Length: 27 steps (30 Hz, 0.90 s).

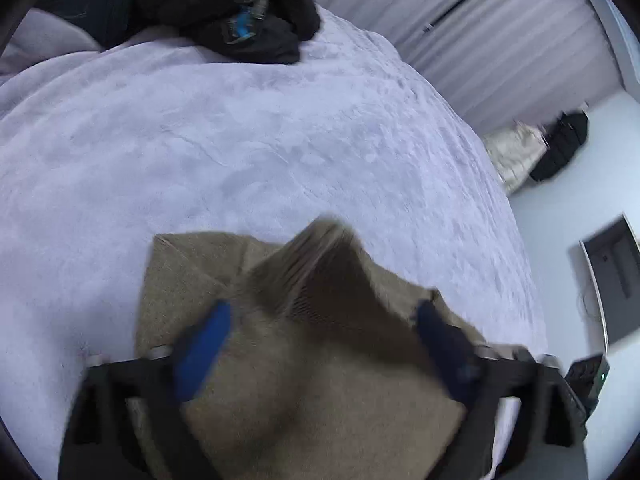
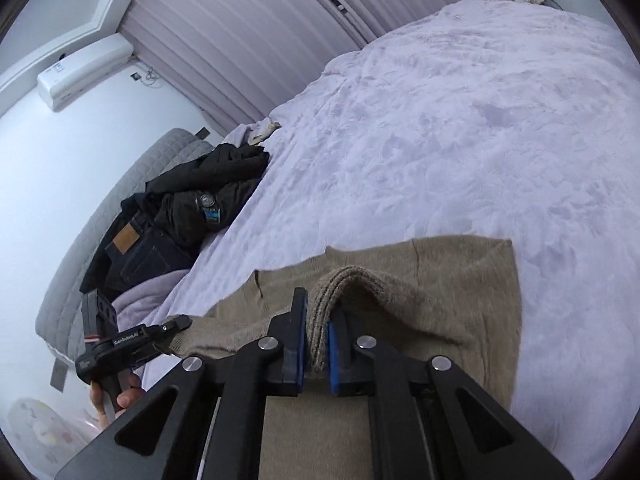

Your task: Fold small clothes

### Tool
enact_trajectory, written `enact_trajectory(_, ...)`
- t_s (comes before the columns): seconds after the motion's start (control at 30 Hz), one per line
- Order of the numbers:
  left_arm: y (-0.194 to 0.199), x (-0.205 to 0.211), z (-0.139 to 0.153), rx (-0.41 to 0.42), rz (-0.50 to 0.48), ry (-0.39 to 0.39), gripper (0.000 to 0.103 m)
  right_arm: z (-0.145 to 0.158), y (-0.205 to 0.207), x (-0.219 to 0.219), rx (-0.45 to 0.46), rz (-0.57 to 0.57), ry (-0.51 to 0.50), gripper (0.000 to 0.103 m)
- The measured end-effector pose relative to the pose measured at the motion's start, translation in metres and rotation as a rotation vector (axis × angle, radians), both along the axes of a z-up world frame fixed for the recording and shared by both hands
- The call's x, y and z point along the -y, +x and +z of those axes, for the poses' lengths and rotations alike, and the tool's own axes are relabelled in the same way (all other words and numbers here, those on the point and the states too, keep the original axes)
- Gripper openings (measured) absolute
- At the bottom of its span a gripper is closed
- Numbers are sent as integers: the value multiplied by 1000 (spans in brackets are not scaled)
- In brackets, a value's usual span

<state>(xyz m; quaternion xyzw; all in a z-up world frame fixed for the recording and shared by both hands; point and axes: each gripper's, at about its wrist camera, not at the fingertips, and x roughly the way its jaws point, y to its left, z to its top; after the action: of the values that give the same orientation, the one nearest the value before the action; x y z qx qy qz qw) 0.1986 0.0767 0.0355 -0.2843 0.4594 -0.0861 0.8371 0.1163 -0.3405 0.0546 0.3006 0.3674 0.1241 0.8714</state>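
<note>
A beige knit garment (image 1: 304, 380) lies on the lilac bed cover (image 1: 240, 140), with a ridge of it raised in the middle. My left gripper (image 1: 324, 340) stands open wide; its blue fingers (image 1: 208, 344) are either side of the cloth and do not press it. In the right wrist view the same beige garment (image 2: 452, 288) is spread out. My right gripper (image 2: 318, 330) is shut on a raised ribbed fold of it. The left gripper (image 2: 176, 326) also shows there at the garment's left edge, held by a hand (image 2: 120, 398).
A heap of dark clothes (image 1: 240, 12) and jeans (image 2: 136, 248) lies at the head of the bed by a grey headboard (image 2: 120, 196). Curtains (image 2: 248, 40) run along the far side. A black bag (image 1: 560, 148) and a pale bundle (image 1: 516, 156) sit on the floor.
</note>
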Motion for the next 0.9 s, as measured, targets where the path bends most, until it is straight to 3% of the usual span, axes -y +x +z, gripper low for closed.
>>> enact_trajectory(0.03,1,-6,-1,18,54,-7,102,-3,11,3,-35,-30,-19,40)
enact_trajectory(0.07,3,-8,-3,11,46,-21,102,-5,17,6,-54,-59,-30,62)
enact_trajectory(0.13,1,-14,-7,-6,23,-53,102,-5,17,11,-45,-114,-53,70)
enact_trajectory(0.23,-10,-7,-2,40,-17,67,102,2,3,7,-13,-149,-152,70)
enact_trajectory(0.33,-8,34,1,77,-139,237,102,12,0,-33,49,-81,-442,70)
enact_trajectory(0.43,-4,89,-2,131,-275,425,102,-1,23,-83,-16,67,-614,70)
enact_trajectory(0.53,14,103,-23,77,-254,601,103,-20,43,-101,-85,126,-684,70)
enact_trajectory(0.63,26,82,-46,21,-222,595,103,-42,55,-74,-183,39,-742,70)
enact_trajectory(0.7,26,72,-49,26,-220,543,103,-50,52,-47,-184,32,-631,70)
enact_trajectory(0.73,25,72,-49,38,-221,549,103,-51,51,-40,-178,30,-598,69)
enact_trajectory(0.8,25,76,-52,45,-216,582,103,-50,50,-38,-190,-8,-663,71)
enact_trajectory(0.9,25,81,-47,50,-215,615,103,-50,50,-37,-211,-29,-656,74)
